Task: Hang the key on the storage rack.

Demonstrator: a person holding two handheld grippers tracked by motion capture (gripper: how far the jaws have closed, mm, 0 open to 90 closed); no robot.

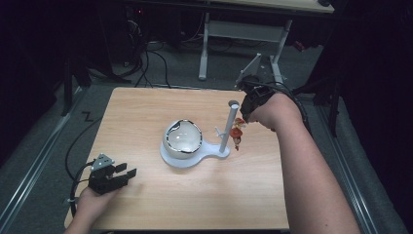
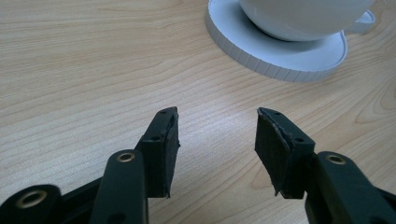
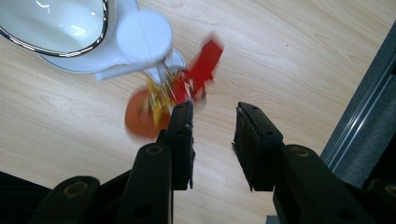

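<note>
Charm (image 1: 237,132) of red and orange hangs from the small side arm of the white post (image 1: 228,127), on the side of the post away from the bowl (image 1: 182,139). In the right gripper view it is blurred, so it looks to be swinging. Its long axis runs roughly up and down, along the post.

Right gripper (image 3: 214,140) is above and just beside the post top, pointing down. Its jaws stand a little apart with nothing between them; the charm (image 3: 170,100) lies just off the outer face of one jaw (image 3: 183,140), towards the post, and I cannot tell whether it touches. This is by far the nearer hand. Any regrasp, I judge, would need a short shift sideways towards the post to bring the charm into the gap.

Left gripper (image 1: 113,176) sits low on the table (image 1: 146,112), well apart from the post, on the bowl's side and nearer the person. Its jaws are wide apart and empty, aimed across bare wood at the white base (image 2: 280,65) under the bowl
</note>
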